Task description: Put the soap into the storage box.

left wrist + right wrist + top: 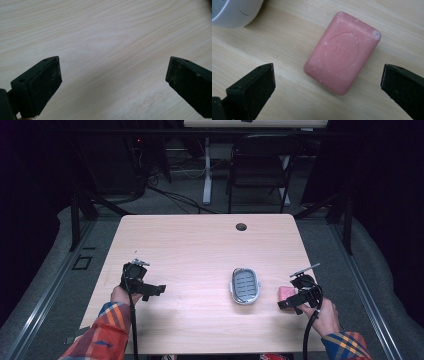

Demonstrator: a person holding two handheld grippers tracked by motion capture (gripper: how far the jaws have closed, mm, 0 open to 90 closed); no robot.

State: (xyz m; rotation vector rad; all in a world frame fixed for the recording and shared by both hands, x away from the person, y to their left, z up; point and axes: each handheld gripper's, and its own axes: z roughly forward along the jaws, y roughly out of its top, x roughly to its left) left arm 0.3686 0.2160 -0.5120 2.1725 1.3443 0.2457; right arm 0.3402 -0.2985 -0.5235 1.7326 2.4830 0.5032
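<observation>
A pink bar of soap [342,52] lies flat on the wooden table, also seen as the pink soap [285,293] at the right. My right gripper [327,82] hovers just above it, open, with the jaws wide on either side of the bar. In the high view the right gripper [296,299] sits right beside the soap. A white soap dish with a grey slotted insert [245,286] rests at the table's middle; its white rim [234,12] shows at the upper left of the right gripper view. My left gripper [113,80] is open over bare wood, and the left gripper [150,290] is at the table's left.
The light wooden table [200,245] has a round cable hole [241,226] near its far edge. Beyond the table stand a dark folding chair [260,165] and a white desk leg [206,170] with cables on the floor. Plaid sleeves [102,335] come in from the bottom.
</observation>
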